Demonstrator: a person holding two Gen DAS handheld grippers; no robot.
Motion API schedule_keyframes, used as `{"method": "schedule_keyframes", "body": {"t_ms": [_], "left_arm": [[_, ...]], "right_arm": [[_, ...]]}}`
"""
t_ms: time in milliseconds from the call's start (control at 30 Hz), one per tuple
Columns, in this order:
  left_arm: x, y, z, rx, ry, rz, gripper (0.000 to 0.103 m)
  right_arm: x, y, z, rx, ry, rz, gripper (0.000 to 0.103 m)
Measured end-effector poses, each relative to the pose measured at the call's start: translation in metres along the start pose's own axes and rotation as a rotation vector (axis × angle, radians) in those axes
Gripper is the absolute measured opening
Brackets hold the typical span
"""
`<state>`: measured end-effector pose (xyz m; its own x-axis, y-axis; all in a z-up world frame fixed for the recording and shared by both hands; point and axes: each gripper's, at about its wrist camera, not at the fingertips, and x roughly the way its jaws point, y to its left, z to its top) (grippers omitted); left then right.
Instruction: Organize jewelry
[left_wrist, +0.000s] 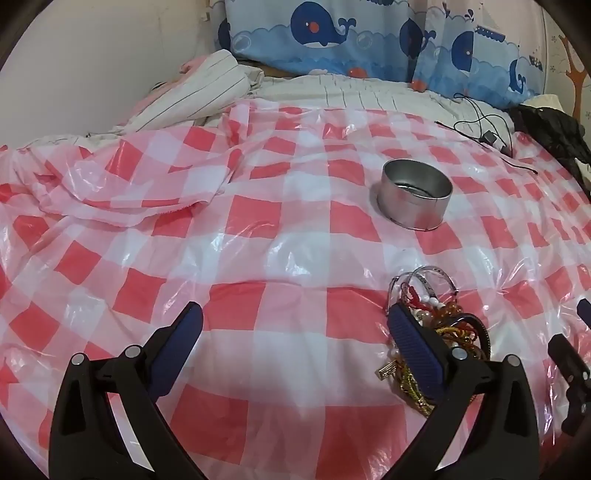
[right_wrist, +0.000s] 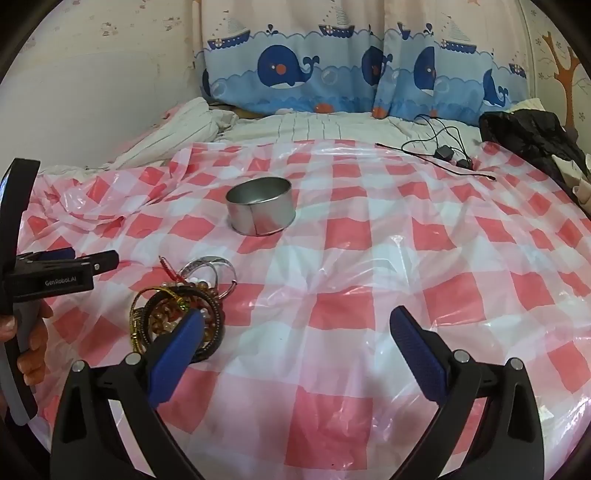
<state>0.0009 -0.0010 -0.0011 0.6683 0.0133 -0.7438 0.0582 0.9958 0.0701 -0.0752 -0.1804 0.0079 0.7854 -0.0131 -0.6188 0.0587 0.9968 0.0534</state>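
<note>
Two grippers are in your hands, and both stand with the jaws spread wide and nothing between the pads. Your left gripper (left_wrist: 295, 325) hangs over the red and white checked plastic sheet (left_wrist: 258, 240) and tilts down toward it. The heap of jewelry (left_wrist: 439, 325) lies just at the outer side of its right finger (left_wrist: 413, 347), which hides part of the heap; between the two fingers you see only bare sheet. In this heap you can tell a silver bangle (left_wrist: 436, 275), a red cord (left_wrist: 412, 291), some white and amber beads and gold-coloured chains, all tangled together.

Your right gripper (right_wrist: 295, 332) also points down at the sheet. From its view the same heap sits by its left finger (right_wrist: 181, 343), partly behind the blue pad, and your left gripper enters from the left edge beside the heap. Whether either finger touches the jewelry, I cannot tell.

The round metal tin (left_wrist: 415, 195) stands upright and open on the sheet, ahead of both grippers and well apart from the heap. Inside it something thin lies on the bottom, but it is too small to name. Far ahead you have the whale-print pillows (right_wrist: 295, 77), a black cable (right_wrist: 439, 147) and a black garment (right_wrist: 535, 136) at the right.
</note>
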Motion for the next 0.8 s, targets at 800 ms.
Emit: {"method": "schedule_keyframes", "body": {"t_ms": [800], "left_arm": [[0.000,0.004,-0.004,-0.025,-0.021,-0.022,0.097]], "right_arm": [[0.001,0.003,-0.001,-0.001,0.002,0.011,0.097]]}}
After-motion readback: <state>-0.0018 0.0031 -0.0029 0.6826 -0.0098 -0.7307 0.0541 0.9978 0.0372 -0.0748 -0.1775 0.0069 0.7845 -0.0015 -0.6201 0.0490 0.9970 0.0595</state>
